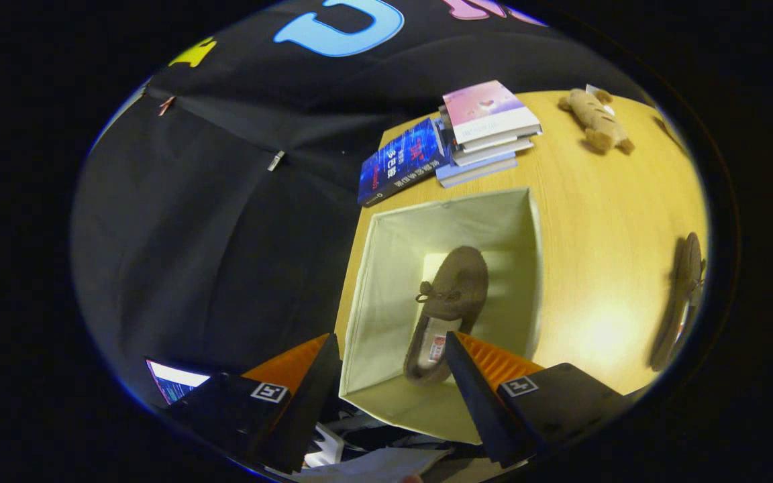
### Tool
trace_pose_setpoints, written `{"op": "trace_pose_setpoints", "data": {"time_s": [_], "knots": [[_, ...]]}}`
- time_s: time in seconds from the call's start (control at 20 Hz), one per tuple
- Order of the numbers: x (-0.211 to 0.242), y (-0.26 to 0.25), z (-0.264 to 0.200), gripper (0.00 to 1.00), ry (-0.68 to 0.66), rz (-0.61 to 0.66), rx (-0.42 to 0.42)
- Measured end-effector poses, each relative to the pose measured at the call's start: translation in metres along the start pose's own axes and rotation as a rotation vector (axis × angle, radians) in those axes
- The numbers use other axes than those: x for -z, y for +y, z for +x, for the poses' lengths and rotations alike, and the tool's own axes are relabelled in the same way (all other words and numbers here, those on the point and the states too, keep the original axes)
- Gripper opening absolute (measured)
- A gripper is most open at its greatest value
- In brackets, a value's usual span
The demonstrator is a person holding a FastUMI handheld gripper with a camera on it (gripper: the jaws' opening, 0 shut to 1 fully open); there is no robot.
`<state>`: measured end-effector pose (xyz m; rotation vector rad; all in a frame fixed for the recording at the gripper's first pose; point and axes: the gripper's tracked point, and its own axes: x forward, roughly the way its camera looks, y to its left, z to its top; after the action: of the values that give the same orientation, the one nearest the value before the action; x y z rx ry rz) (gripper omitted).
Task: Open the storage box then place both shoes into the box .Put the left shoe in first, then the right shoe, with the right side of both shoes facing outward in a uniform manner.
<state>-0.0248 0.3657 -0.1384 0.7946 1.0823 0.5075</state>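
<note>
Inside storage box (386, 282), brown shoe (447, 308) between wide-spread, empty claw (392, 345) fingers.

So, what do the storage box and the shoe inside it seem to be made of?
The storage box looks like pale fabric with a matte finish: its walls sag softly. The shoe seems brown suede or felt, with a dull, fuzzy surface and a small bow. The gripper hangs open above it.

Below me a light wooden table (601, 221) with a bright glare patch on its near part. Stack of books (487, 131) at its far edge, a blue book (400, 161) just beside the stack, a plush toy (594, 119) further along. Black cloth wall (225, 221) hangs behind and beside; papers (373, 463), probably, lie underneath me.
</note>
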Motion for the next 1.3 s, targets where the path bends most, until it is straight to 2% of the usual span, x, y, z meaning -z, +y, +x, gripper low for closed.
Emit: {"op": "trace_pose_setpoints", "data": {"time_s": [0.15,0.35,0.55,0.7,0.8,1.05,1.2,1.3], "knots": [[-0.012,-0.017,-0.039,0.98,-0.053,-0.053,0.027],[-0.028,-0.077,-0.084,0.98,-0.121,-0.031,0.108],[-0.031,-0.152,-0.129,0.99,-0.161,0.062,0.214],[-0.025,-0.216,-0.153,0.99,-0.174,0.177,0.296],[-0.017,-0.261,-0.164,0.98,-0.176,0.238,0.359],[0.014,-0.363,-0.176,0.97,-0.109,0.281,0.532],[0.033,-0.405,-0.168,0.96,-0.048,0.24,0.618],[0.039,-0.422,-0.157,0.91,-0.017,0.235,0.64]]}}
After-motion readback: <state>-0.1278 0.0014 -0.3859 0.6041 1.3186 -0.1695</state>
